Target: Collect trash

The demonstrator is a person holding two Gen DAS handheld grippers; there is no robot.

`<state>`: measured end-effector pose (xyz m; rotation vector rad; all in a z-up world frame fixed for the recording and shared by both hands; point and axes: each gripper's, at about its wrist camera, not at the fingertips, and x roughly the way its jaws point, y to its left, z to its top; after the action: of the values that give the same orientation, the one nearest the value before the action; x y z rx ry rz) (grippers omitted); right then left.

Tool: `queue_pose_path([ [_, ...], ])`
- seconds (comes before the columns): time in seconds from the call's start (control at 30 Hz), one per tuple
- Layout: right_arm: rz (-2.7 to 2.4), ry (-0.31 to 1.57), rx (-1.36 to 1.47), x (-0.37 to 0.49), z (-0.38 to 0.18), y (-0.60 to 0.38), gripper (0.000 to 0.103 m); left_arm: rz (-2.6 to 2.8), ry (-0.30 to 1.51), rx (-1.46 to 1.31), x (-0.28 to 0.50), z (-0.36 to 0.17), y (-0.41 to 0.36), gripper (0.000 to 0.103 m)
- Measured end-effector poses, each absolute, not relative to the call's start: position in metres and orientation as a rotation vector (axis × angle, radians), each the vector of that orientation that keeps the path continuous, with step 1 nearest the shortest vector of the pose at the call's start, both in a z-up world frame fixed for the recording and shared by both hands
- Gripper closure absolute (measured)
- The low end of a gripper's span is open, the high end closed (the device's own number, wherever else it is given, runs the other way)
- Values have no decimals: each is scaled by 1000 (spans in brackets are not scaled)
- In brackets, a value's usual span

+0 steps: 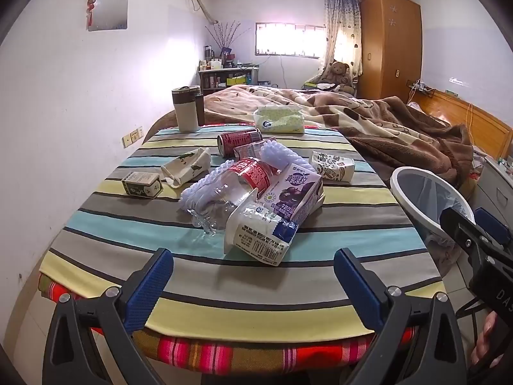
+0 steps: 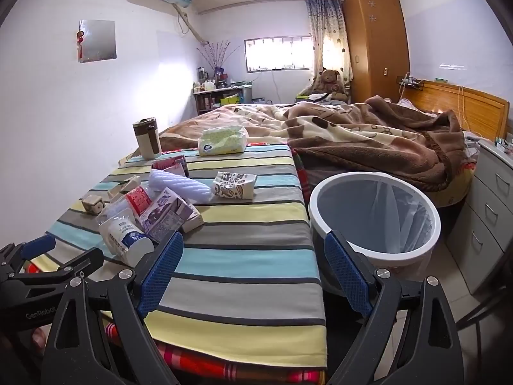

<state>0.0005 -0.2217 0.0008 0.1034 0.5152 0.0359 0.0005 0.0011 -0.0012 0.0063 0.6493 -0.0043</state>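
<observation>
Trash lies piled on a striped cloth (image 1: 320, 211) over the bed's foot: a white milk carton (image 1: 259, 237), a purple juice carton (image 1: 295, 192), a clear plastic bottle with a red label (image 1: 231, 189), white foam netting (image 1: 282, 154), a red can (image 1: 239, 141), a patterned carton (image 1: 333, 166) and a small box (image 1: 142, 184). A white bin (image 2: 375, 215) with a clear liner stands on the floor to the right. My left gripper (image 1: 253, 276) hangs open just short of the milk carton. My right gripper (image 2: 253, 266) is open over the cloth's near edge, empty, with the bin beside it.
A tissue pack (image 1: 279, 120), a brown-and-cream flask (image 1: 186, 109) and a folded pouch (image 1: 187, 166) also sit on the cloth. A rumpled brown blanket (image 2: 368, 138) covers the bed beyond. Grey drawers (image 2: 490, 211) stand right of the bin. A white wall runs along the left.
</observation>
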Motion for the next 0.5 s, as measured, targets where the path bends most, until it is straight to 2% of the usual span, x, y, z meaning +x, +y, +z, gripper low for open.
queue_pose_path([
  [0.5, 30, 515, 105, 0, 1, -223, 12, -4, 652, 1, -7, 4, 0, 1],
])
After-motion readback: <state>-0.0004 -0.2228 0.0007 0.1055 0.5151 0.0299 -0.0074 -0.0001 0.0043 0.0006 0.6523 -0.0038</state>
